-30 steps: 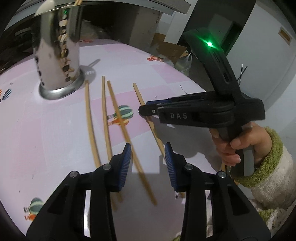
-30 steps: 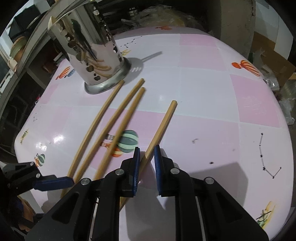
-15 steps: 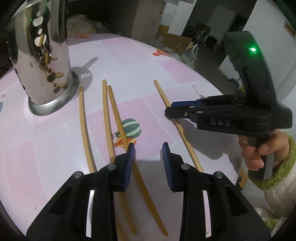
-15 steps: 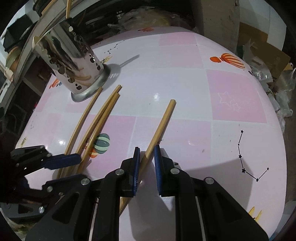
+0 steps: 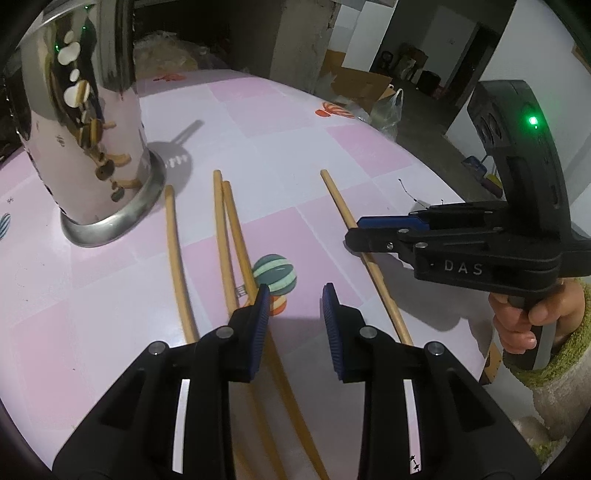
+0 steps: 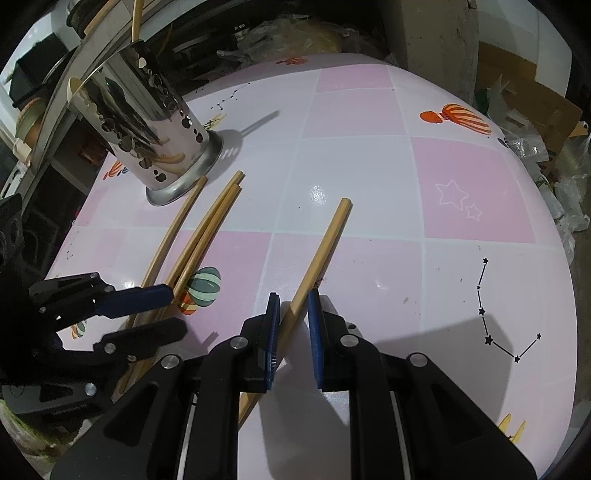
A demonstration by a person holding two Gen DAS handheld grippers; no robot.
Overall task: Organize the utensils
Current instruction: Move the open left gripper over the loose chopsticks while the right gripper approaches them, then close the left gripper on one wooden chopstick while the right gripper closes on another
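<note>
Four wooden chopsticks lie on a pink-and-white checked tablecloth (image 5: 295, 129) in front of a perforated steel utensil holder (image 5: 92, 147) (image 6: 147, 122). My right gripper (image 6: 293, 321) (image 5: 356, 229) is shut on the rightmost chopstick (image 6: 325, 243) (image 5: 343, 210), gripping near its lower end, with the far end low over the cloth. My left gripper (image 5: 295, 314) (image 6: 173, 310) is open just above the two middle chopsticks (image 5: 225, 229). One of them runs between its pads without being pressed. The leftmost chopstick (image 5: 173, 251) lies beside the holder's base.
More chopsticks (image 6: 136, 18) stand in the holder. A hand (image 5: 517, 321) in a fuzzy green sleeve holds the right gripper. The table's curved edge runs along the right. Cardboard boxes and plastic bags (image 5: 384, 110) sit on the floor beyond it.
The right gripper has carried its chopstick to the right, away from the other three. The left gripper has moved in over the middle chopsticks and its jaws have narrowed a little.
</note>
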